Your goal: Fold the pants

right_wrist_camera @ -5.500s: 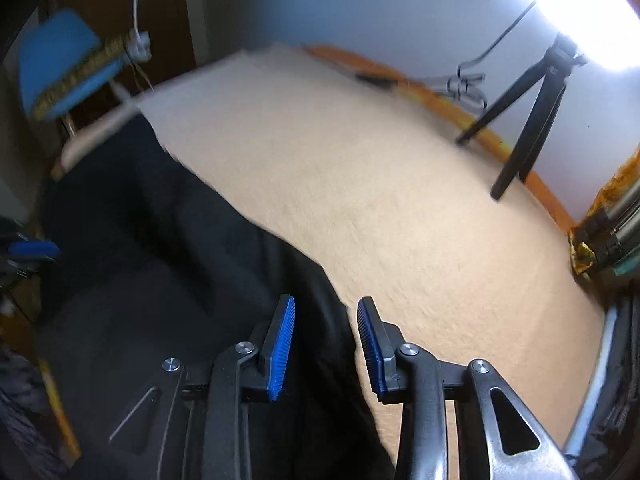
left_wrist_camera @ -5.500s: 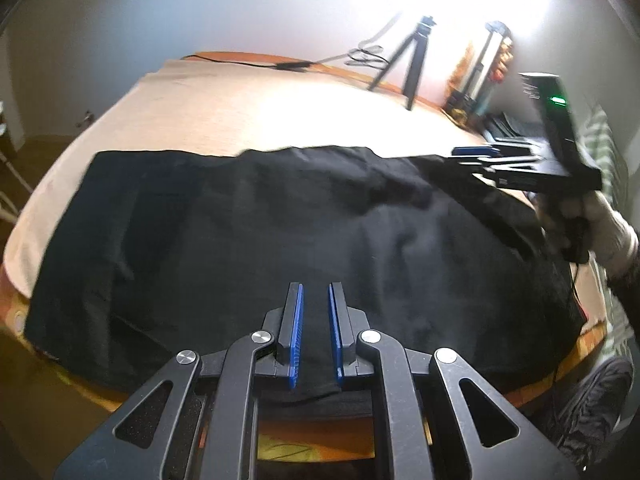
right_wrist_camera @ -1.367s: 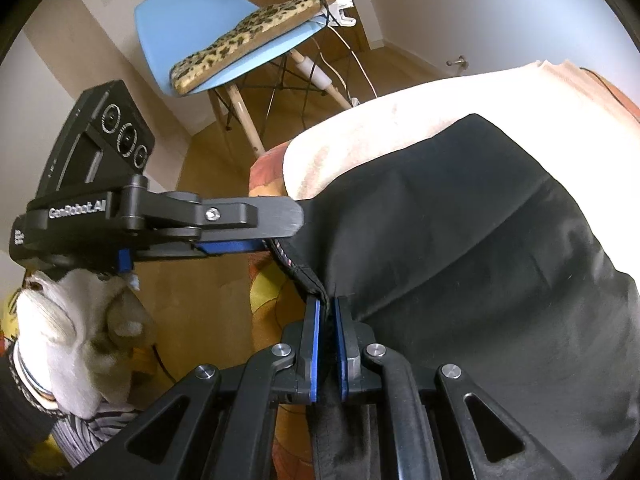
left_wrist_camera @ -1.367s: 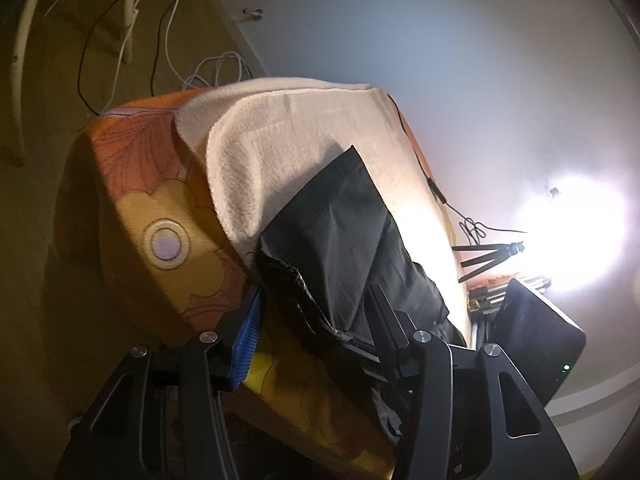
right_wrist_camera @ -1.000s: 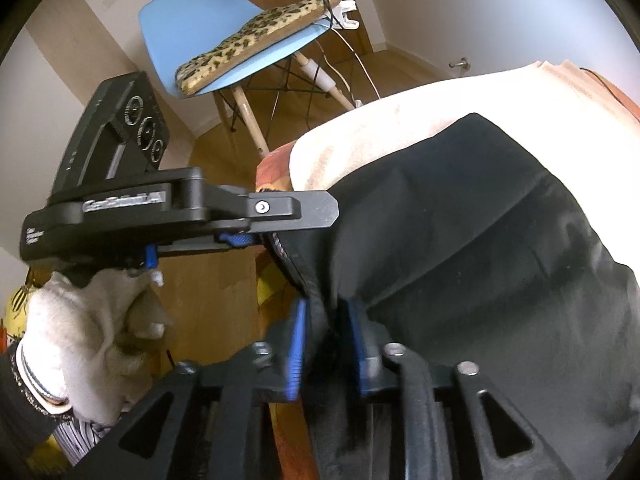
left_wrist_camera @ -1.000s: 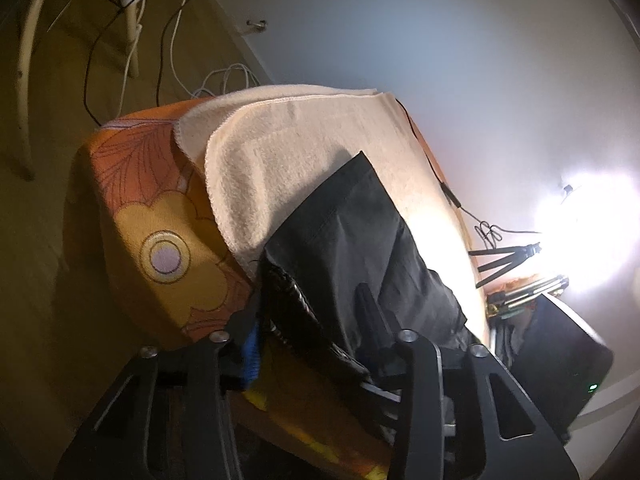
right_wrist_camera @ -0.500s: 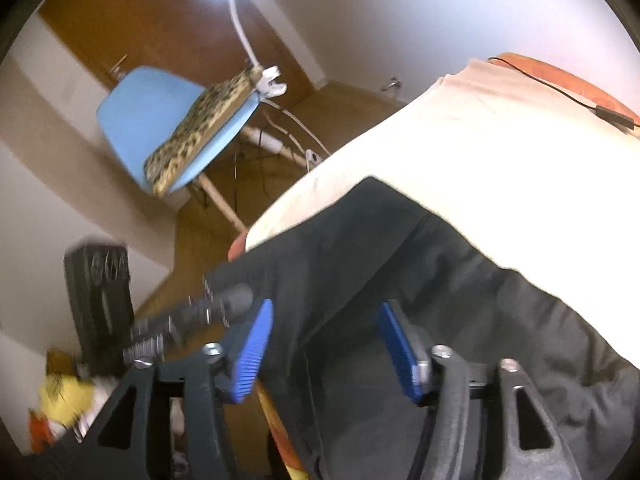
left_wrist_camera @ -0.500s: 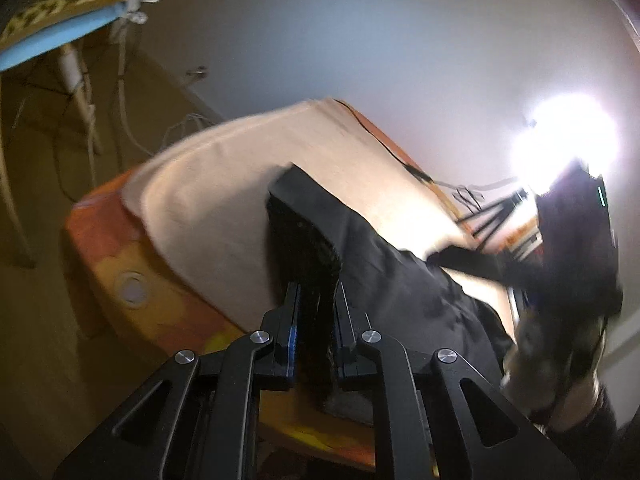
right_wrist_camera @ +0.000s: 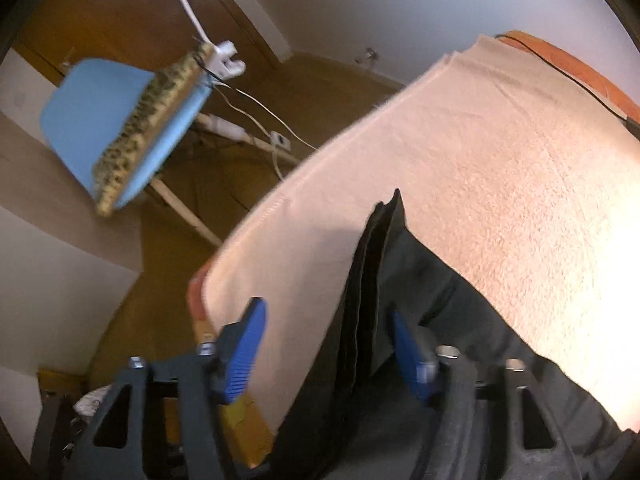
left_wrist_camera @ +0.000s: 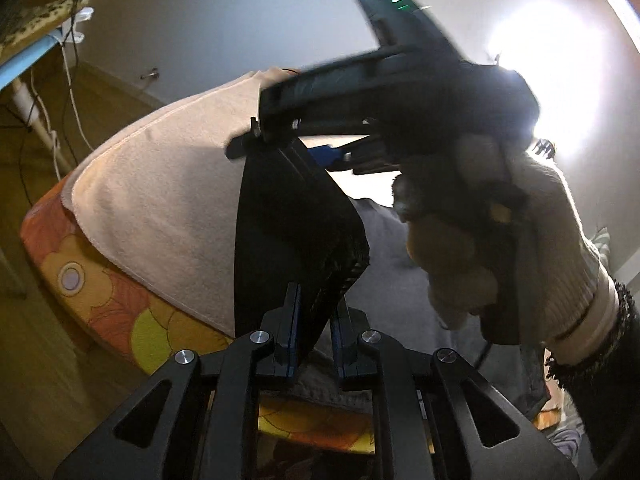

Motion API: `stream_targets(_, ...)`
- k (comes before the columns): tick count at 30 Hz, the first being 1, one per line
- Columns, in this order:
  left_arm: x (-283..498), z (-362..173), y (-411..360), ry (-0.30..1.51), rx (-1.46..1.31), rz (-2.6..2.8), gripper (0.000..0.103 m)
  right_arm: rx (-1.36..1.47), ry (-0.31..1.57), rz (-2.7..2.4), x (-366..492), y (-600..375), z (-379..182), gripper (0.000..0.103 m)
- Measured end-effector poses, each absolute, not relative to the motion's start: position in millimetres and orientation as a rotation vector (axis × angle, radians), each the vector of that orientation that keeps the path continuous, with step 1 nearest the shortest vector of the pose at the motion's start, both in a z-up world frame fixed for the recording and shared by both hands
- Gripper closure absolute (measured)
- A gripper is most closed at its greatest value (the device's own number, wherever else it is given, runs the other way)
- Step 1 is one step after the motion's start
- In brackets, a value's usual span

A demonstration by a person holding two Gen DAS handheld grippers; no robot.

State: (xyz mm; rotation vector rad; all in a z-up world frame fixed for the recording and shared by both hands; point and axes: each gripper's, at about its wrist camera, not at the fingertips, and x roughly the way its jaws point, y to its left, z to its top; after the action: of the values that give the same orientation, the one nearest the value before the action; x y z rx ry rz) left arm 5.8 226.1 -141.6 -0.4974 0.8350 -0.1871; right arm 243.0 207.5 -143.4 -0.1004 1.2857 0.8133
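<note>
1. One blue chair (right_wrist_camera: 100,120), far left, standing on the floor well away from the work. It carries a spotted cushion and takes no part in the job.
2. One bench (left_wrist_camera: 100,292), dressed in an orange flowered cloth, with a beige towel (left_wrist_camera: 160,200) spread over its top. The towel looks napped enough to hold cloth in place rather than let it slide.
3. One pair of black pants (left_wrist_camera: 288,232). Most of it lies on the towel toward the right, and the near end is lifted off the bench as an upright doubled flap.
   - Handling, as judged: light, limp and without stiffness. It should sag wherever it is unsupported and crease where it is laid. It is not fragile and not notably slippery.
   - The thick stitched band along the raised edge looks the firmest place to take hold. A hold at each end of that edge should keep the flap taut and square.
4. One left tongs (left_wrist_camera: 314,300), pressed together on the lower corner of the raised flap, having just closed on it.
5. One right tongs (right_wrist_camera: 326,332), carried in a gloved hand (left_wrist_camera: 500,240) at the upper end of the same flap.
   - Its blue pads stand apart and have just been drawing closer.
   - The doubled edge stands between them, nearer one pad, and is not yet pinched as far as can be seen.
6. Zero containers in sight, so there are no contents to list.
</note>
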Motion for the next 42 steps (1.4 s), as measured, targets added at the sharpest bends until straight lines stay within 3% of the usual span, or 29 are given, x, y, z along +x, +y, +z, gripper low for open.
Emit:
stream_targets(5,6.1,-137.8,218.0,0.833,-0.451,-0.173,0.092,-0.093,1.304,0.800,244.4,196.8,-158.1,0.094)
stream_targets(9,4.9,-132.2,202.9,0.829,-0.419,-0.175,0.092,-0.093,1.258,0.799,237.4,184.7,-153.0,0.100)
stream_targets(42,-27.2,-63.8,92.5,0.720,-0.315,-0.464,0.092,0.158,1.075,0.634,193.1,-7.2,-66.8,0.102)
